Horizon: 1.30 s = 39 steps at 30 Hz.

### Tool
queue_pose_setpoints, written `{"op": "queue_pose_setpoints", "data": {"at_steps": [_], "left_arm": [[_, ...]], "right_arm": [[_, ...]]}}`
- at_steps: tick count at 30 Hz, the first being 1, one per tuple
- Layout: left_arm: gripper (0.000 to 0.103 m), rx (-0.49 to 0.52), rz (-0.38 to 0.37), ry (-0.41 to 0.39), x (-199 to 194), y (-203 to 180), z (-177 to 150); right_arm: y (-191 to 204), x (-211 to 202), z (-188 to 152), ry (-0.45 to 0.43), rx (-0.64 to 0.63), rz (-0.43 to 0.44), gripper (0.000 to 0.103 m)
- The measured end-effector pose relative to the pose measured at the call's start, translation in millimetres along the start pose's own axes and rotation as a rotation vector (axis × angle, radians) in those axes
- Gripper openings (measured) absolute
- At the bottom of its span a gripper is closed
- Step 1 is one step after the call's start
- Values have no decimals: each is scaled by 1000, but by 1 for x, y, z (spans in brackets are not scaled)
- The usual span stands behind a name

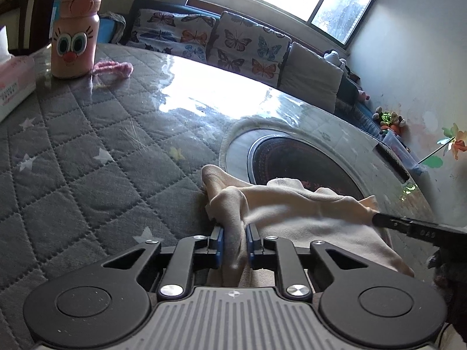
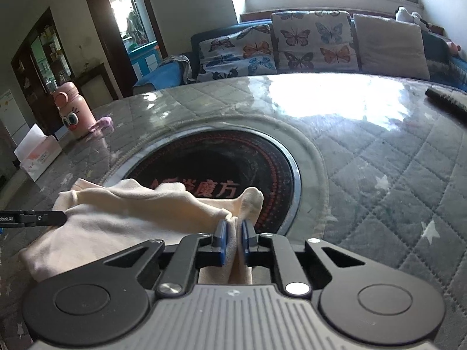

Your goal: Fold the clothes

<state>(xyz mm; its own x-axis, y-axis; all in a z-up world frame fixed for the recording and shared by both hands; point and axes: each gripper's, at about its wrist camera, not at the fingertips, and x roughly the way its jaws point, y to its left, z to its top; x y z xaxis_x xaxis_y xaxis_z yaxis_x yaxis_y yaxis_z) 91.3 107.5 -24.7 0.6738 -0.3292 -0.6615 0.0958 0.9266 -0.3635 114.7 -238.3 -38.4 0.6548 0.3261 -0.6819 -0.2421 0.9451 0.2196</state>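
A cream garment [image 1: 294, 210] lies bunched on the quilted grey table, near the round black cooktop. My left gripper [image 1: 235, 230] is shut on one bunched edge of it, with cloth squeezed between the blue pads. My right gripper [image 2: 233, 229] is shut on the other edge of the garment [image 2: 131, 213]. The right gripper's finger shows in the left wrist view [image 1: 408, 227], touching the garment's right side. The left gripper's finger shows in the right wrist view [image 2: 35, 218] at the garment's left side.
A round black cooktop [image 2: 221, 175] is set in the grey quilted table [image 1: 73, 151]. A pink cartoon bottle [image 1: 74, 32], a pink hair tie [image 1: 113, 68] and a tissue box [image 1: 11, 84] stand far left. A sofa with butterfly cushions [image 2: 315, 40] is behind. A dark remote [image 2: 446, 99] lies far right.
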Motion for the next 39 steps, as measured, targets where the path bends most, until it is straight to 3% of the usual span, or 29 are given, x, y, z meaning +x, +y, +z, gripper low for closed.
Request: {"op": "queue_pose_setpoints", "data": {"at_steps": [9,17,31,39], "left_arm": [[14,43,20,-77,-30,-6,0],[14,15,61,-144,-66,18,1],[14,-61,206,-248,-120,82,17],[14,-113,264,-248,-126,112,17]], "right_arm": [[29,-20,17,-57,-60,16,9],[76,-17,36,-79,-143,57,8],[162,21,68,-90,-264,190,8],[198,51,82,-86,-290,242,8]]}}
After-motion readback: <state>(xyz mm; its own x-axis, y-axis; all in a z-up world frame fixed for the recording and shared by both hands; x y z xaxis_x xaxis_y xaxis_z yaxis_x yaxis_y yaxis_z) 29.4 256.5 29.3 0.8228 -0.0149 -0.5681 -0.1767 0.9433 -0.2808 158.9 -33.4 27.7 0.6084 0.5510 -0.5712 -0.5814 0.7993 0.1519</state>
